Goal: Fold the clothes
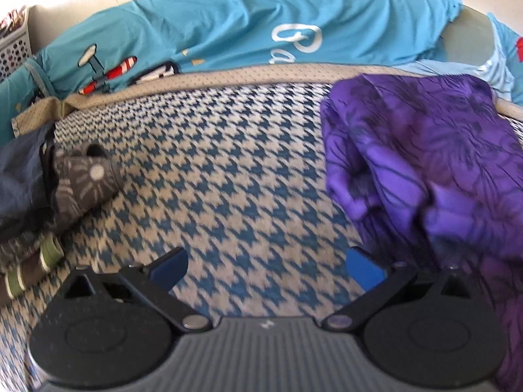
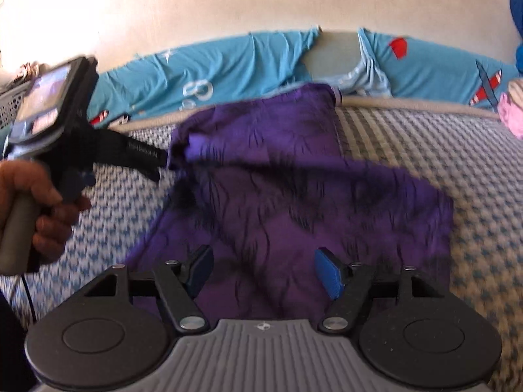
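— Start at the right gripper (image 2: 263, 272). What are its jaws doing?

— They stand well apart, blue pads clear of everything, with the purple garment (image 2: 294, 202) spread on the bed below and ahead of them. Nothing is pinched between them.

— And the left gripper (image 1: 268, 266)?

— In its own view its jaws look wide too, over bare houndstooth bedspread (image 1: 202, 163), with the purple cloth bunched just to its right. The right wrist view shows its front end at the garment's left corner — whether it grips the cloth there I cannot tell. A hand (image 2: 39, 209) holds its grey handle.

— Any writing?

— White script on the turquoise sheet (image 1: 261, 23) beyond the bed's beige edge; it seems to begin "Ba", the rest is cut off. Small lettering on the left gripper's arm is too blurred to read.

— How does the garment lie?

— Its long axis runs from the near grippers toward the far edge, the far end reaching the beige piping.

— Room to work?

— Open bedspread to the right of the garment; patterned brown clothes (image 1: 78, 183) crowd the left edge, and something pink (image 2: 510, 111) sits at the far right.
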### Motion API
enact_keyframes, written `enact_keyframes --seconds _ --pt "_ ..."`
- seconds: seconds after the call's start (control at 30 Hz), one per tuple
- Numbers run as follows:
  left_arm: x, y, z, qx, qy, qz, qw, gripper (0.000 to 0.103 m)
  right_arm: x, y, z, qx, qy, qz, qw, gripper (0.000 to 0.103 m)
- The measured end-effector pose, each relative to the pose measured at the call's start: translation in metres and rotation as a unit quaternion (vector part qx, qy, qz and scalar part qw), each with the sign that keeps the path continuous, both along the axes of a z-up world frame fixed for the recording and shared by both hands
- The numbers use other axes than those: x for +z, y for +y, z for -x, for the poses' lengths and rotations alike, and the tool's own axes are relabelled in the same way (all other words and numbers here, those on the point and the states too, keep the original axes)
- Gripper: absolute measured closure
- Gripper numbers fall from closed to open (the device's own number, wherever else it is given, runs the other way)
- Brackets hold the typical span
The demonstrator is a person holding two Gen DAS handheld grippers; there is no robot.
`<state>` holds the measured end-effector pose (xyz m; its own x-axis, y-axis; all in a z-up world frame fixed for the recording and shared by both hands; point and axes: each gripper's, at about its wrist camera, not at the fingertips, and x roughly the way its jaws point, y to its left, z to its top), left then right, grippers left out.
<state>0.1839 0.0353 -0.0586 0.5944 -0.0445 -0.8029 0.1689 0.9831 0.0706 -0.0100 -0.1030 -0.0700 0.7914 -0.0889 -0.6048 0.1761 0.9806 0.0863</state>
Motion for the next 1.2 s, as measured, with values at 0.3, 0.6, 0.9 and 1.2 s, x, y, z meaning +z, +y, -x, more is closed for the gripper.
enact_keyframes --seconds 0.3,0.6,0.9,1.2 --pt "-0.008 -0.002 0.028 -0.012 0.006 0.000 0.9999 0.000 -0.013 0.013 0.010 0.015 0.014 0.038 0.999 0.025" --pt "-0.015 0.002 0.038 -0.008 0.022 0.007 0.9997 0.000 -0.021 0.018 0.007 0.019 0.018 0.045 0.999 0.013" --pt "-0.018 0.004 0.039 -0.005 0.025 0.011 0.9996 0.000 -0.022 0.015 0.005 0.023 0.017 0.027 0.999 0.006" --pt "-0.016 0.005 0.041 -0.001 0.020 0.010 0.9997 0.000 -0.025 0.018 0.006 0.032 0.014 0.040 0.999 0.003"
